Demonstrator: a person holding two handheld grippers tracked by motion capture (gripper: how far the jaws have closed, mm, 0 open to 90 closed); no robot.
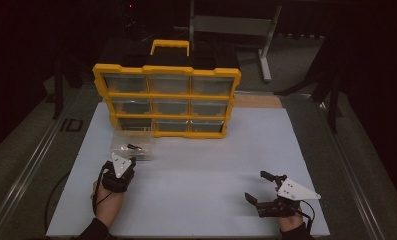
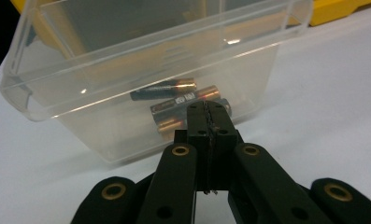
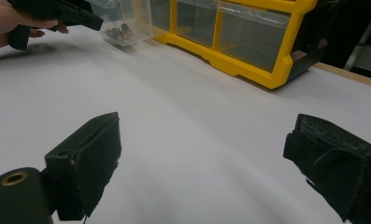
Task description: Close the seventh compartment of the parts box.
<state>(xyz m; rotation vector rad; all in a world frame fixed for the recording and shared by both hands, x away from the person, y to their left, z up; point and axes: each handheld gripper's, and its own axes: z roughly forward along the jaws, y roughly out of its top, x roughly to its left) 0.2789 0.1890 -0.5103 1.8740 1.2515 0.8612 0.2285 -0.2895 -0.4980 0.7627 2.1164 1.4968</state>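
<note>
A clear plastic drawer bin (image 1: 132,149) lies on the white board in front of the yellow organizer (image 1: 166,97). Through its wall I see three batteries (image 2: 181,105) on its floor. My left gripper (image 2: 206,111) is shut with nothing between its jaws, and its tips sit just at the bin's near wall. In the high view this left gripper (image 1: 131,161) points at the bin from the near side. My right gripper (image 1: 254,185) rests at the front right of the board, open. Its pads (image 3: 96,156) stand far apart over bare board.
The organizer (image 3: 248,60) stands upright at the back of the board, holding several clear drawers; its lower left slot looks dark. A black case with a yellow handle (image 1: 170,46) sits behind it. The white board (image 1: 201,170) ends in metal rails at both sides.
</note>
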